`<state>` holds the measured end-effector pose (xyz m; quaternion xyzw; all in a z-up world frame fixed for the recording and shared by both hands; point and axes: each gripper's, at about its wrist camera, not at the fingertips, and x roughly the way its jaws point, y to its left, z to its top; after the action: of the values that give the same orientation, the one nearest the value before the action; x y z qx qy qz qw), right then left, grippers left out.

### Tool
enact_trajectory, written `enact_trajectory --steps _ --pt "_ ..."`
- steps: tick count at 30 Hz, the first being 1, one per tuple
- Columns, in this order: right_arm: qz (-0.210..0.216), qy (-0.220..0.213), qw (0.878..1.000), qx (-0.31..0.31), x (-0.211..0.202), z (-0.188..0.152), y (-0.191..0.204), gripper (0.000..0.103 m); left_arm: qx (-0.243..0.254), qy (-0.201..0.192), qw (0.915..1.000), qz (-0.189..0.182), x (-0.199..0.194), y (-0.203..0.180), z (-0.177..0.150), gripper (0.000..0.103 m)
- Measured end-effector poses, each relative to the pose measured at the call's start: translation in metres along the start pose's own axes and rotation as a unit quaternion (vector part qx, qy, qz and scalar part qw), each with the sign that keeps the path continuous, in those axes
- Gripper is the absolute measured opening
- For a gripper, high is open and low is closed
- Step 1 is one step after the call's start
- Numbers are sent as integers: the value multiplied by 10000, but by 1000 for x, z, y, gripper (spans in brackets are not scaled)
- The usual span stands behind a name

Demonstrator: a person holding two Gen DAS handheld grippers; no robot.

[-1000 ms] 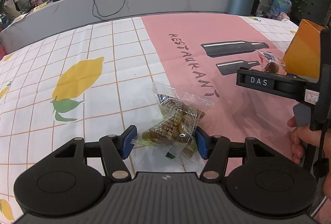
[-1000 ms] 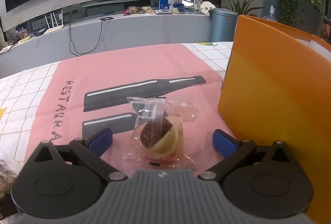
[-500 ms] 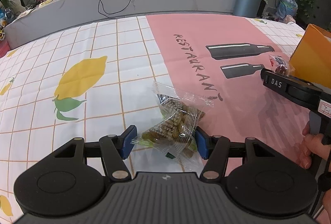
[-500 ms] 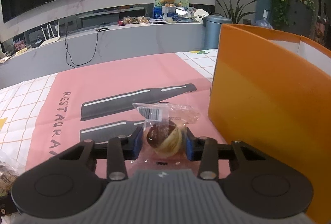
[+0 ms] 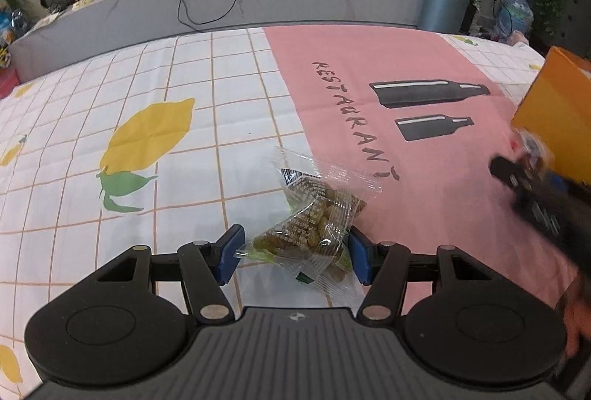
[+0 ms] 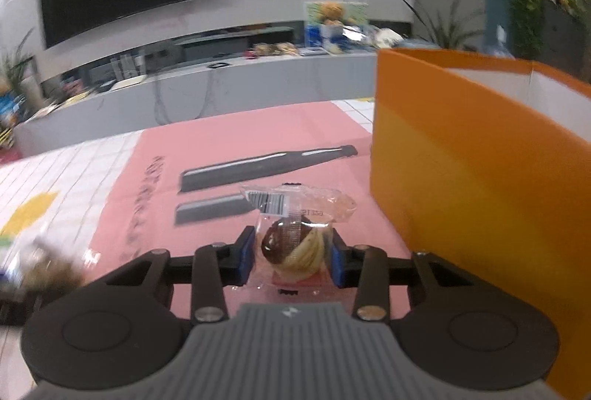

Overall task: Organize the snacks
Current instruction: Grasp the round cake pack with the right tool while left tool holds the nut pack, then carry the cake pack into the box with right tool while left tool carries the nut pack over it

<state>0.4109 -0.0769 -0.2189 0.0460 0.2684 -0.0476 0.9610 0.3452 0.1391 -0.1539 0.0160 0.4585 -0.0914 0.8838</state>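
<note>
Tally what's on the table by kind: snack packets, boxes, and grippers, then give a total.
Snack packets: 2, the packet of green raisins in the left gripper and the wrapped chocolate pastry in the right gripper
Orange boxes: 1, the orange box
Grippers: 2
Total: 5

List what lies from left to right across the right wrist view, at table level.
Blurred snack bag at the left edge → printed bottle shapes on the pink cloth → wrapped pastry clamped in the right tool → orange box at the right.
</note>
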Motion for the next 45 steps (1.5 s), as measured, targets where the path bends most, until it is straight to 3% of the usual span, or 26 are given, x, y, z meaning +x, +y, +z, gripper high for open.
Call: enact_trajectory --steps 6,12,17,21,25,30,33,38,45 --pt "340 -76 9992 -170 -27 -14 -4 38 -256 -13 9997 -30 -10 -1 1 67" --pt "746 -539 9925 -800 -67 -32 5 38 -587 -333 9977 66 -35 -18 -6 67" --pt "1146 -585 9897 -623 -94 -37 -2 38 -1036 -541 9931 -51 -63 -29 -18 67" --pt "1337 -837 9872 -246 -122 -20 -18 38 -1287 -867 9879 35 -93 -41 -31 67" --pt "1616 -1127 9800 299 -155 8 -47 38 -1753 -951 9798 -160 -112 -48 -41 67" --pt "2067 -1253 9700 277 -187 46 -98 39 -1653 -1297 9760 -567 -137 -72 -46 67" --pt "1771 -1293 9757 -16 -200 71 -134 39 -1567 -1498 9735 -724 -154 -92 -51 67" --pt "1294 -629 9892 -295 -183 109 -191 39 -1427 -1587 9730 -882 -170 -125 -50 67" --pt "1376 517 9885 -345 -94 144 -242 39 -1098 -1429 9786 -995 -158 -173 -26 67"
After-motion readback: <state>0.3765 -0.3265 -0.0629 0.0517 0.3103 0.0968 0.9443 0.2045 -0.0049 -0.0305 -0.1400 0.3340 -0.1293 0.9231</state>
